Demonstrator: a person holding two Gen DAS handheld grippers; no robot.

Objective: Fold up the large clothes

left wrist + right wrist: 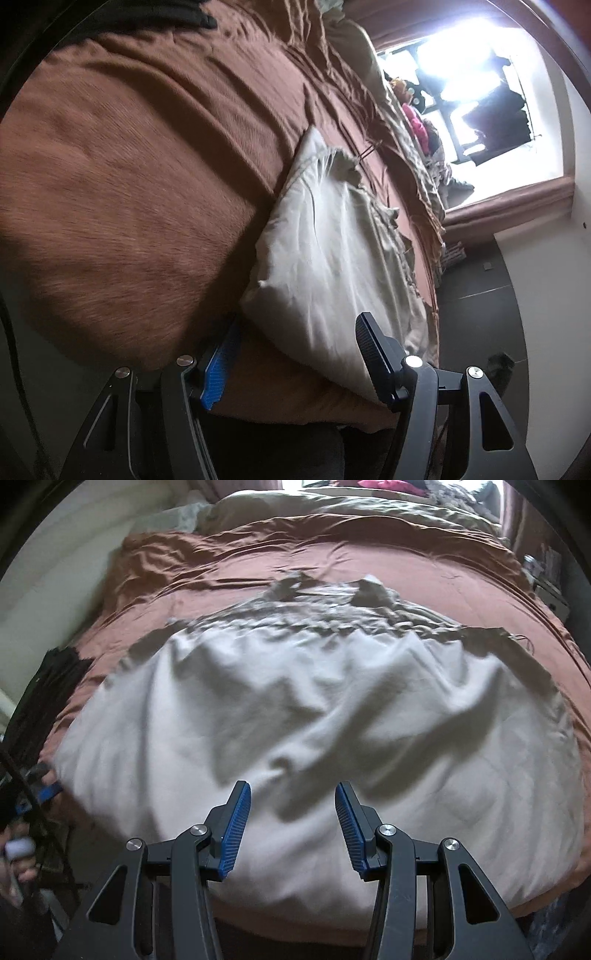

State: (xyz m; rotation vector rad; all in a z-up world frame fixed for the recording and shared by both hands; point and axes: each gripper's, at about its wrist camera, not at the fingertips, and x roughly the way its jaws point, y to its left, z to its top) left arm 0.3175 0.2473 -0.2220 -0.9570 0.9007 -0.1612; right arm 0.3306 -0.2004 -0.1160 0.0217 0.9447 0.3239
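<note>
A large pale cream garment (317,709) lies spread and wrinkled on a rust-brown bed cover (424,565). It also shows in the left wrist view (325,240), seen edge-on from its left side. My right gripper (291,805) is open and empty, just above the garment's near part. My left gripper (295,343) is open at the garment's near left corner, with the cloth edge between its fingers. The left gripper's blue pad shows at the far left of the right wrist view (50,790).
A dark garment (155,18) lies at the bed's far left edge. Rumpled beige bedding (351,506) and pink clothes (388,483) pile at the head of the bed. A bright window (469,55) and dark floor (476,280) lie beyond the bed.
</note>
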